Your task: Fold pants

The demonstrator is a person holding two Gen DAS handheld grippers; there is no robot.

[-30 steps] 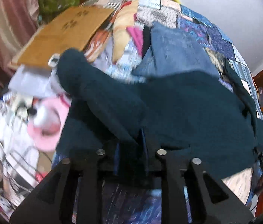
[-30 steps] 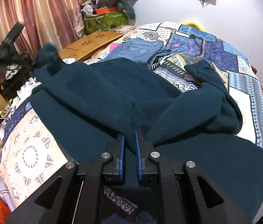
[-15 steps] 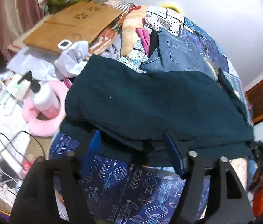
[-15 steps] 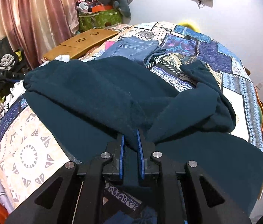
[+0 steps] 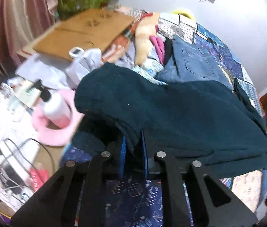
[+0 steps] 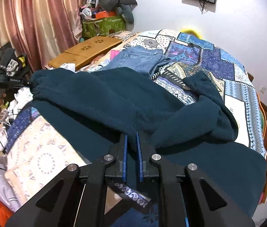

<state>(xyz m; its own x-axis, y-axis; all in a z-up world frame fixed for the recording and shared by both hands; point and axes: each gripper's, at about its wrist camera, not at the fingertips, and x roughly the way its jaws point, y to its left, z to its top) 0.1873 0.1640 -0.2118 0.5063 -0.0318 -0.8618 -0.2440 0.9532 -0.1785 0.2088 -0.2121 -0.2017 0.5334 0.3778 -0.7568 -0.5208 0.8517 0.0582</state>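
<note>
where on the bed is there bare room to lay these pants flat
Free: patchwork quilt beyond the dark teal fleece pants, right of the folded blue jeans, and the cream patch nearer. Crowded: wooden lap desk, white pump bottle, cables on the left.

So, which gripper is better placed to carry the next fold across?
Probably left. The left gripper is shut on the teal pants' gathered end at the bed edge; the right gripper pinches mid-fabric, suited to anchoring.
</note>
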